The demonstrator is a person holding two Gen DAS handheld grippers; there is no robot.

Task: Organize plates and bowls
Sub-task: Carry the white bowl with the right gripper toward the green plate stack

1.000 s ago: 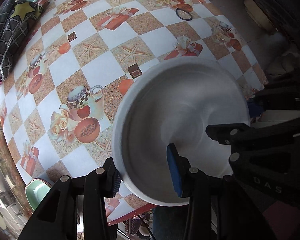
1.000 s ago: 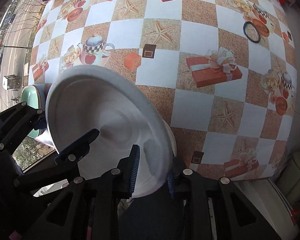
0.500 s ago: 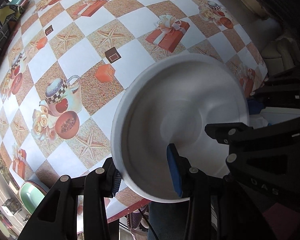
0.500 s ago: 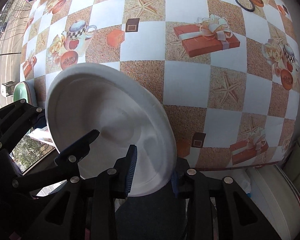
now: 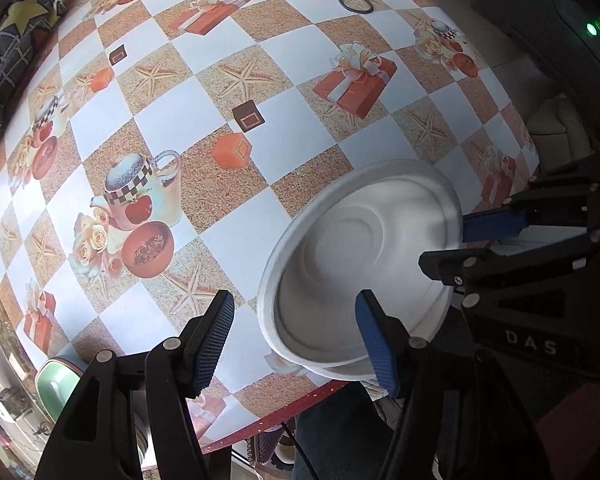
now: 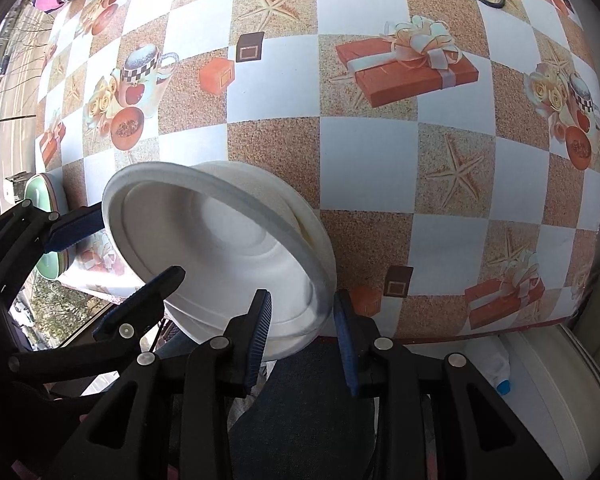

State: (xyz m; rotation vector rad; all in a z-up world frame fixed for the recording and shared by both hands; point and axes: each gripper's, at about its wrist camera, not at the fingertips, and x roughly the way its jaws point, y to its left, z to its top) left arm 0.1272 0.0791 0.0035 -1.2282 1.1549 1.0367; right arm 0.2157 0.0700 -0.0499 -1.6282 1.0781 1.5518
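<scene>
The right gripper (image 6: pixel 302 330) clamps the rim of a tilted white bowl (image 6: pixel 236 248) at the table (image 6: pixel 364 152) edge. The left gripper (image 5: pixel 296 340) is opening, its pads off the bowl rim.

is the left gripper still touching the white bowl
Cannot tell. In the left wrist view the left gripper is opening; one finger stands clear of the white bowl, the other overlaps its rim.

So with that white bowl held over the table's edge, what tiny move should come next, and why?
Probably draw the left gripper clear. Its fingers are opening and no longer pinch the white bowl, while the right gripper grips its rim, above a second bowl at the table edge.
</scene>
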